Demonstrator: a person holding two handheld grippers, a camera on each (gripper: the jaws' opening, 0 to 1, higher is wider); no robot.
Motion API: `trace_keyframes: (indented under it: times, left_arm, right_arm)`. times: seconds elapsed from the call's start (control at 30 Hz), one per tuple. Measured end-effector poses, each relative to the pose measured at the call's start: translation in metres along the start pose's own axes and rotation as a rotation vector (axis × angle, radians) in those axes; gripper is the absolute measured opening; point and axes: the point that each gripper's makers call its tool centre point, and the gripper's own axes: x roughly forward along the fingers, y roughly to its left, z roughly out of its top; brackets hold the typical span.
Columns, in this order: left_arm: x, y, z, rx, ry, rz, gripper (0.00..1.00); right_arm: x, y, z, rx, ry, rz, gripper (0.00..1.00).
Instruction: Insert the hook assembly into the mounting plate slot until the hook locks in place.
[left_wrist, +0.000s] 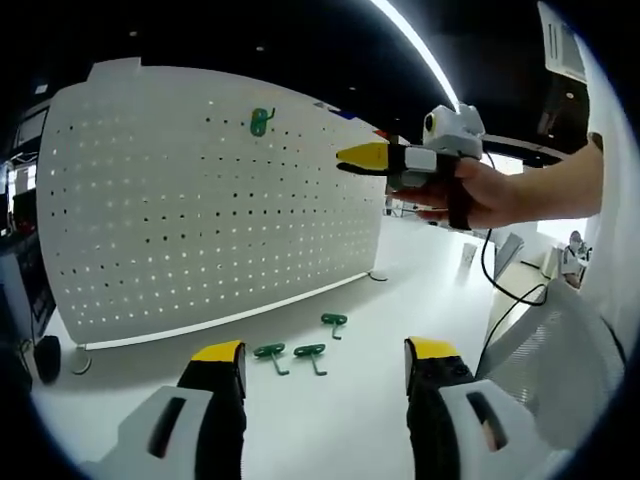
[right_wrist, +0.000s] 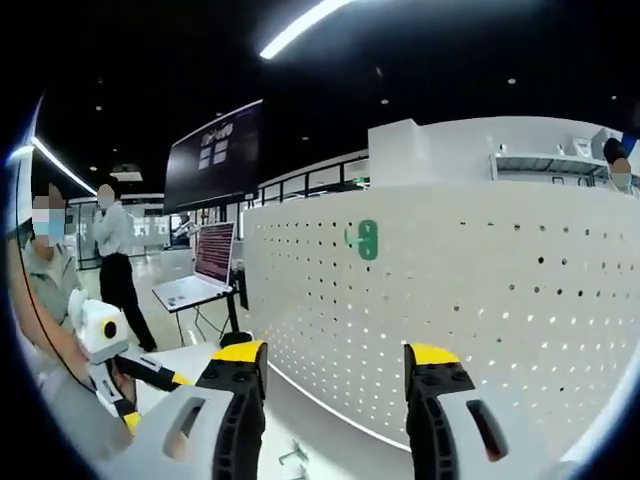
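Left gripper view. The left gripper (left_wrist: 325, 365) rose from the lower edge with its two yellow-tipped jaws set wide apart and nothing between them. Beyond the jaws, three green hooks lay loose on the white table (left_wrist: 420, 275): a first hook (left_wrist: 271, 353), a second hook (left_wrist: 311, 353) just beside it, and a third hook (left_wrist: 334, 322) a little farther back toward the board. A white perforated pegboard (left_wrist: 150, 210) stood upright on the table, and a mounted green hook (left_wrist: 261, 122) sat in its upper rows. At upper right a hand (left_wrist: 480, 195) held the right gripper (left_wrist: 365, 156), its yellow tip pointing toward the pegboard and well apart from the mounted hook; from this side the tip appeared as a single yellow point, and nothing green showed at it.

Right gripper view. The right gripper (right_wrist: 330, 365) showed its own jaws spread apart and empty. The pegboard (right_wrist: 480, 290) ran across the right half of the view, with the mounted green hook (right_wrist: 366, 240) on it above and between the jaws, apart from both. At lower left the left gripper (right_wrist: 150, 375) entered, held by a person's arm. Behind it a laptop (right_wrist: 205, 265) stood open on a small stand, a dark wall screen (right_wrist: 215, 155) hung above, and a standing person (right_wrist: 115, 265) was at far left.
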Motion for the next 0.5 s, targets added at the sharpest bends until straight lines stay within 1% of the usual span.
trace_keyframes:
  times: [0.23, 0.33, 0.5]
  left_arm:
    - [-0.001, 0.001, 0.001, 0.001, -0.003, 0.006, 0.66]
    - [-0.001, 0.002, 0.001, 0.001, -0.002, 0.007, 0.67]
    - [0.0, 0.002, 0.0, 0.0, -0.002, 0.008, 0.67]
  right_arm:
    - [-0.016, 0.004, -0.014, 0.009, 0.024, 0.001, 0.55]
    - [-0.022, 0.008, -0.021, -0.007, 0.045, 0.011, 0.55]
    - [-0.032, 0.013, -0.031, 0.001, 0.065, 0.022, 0.55]
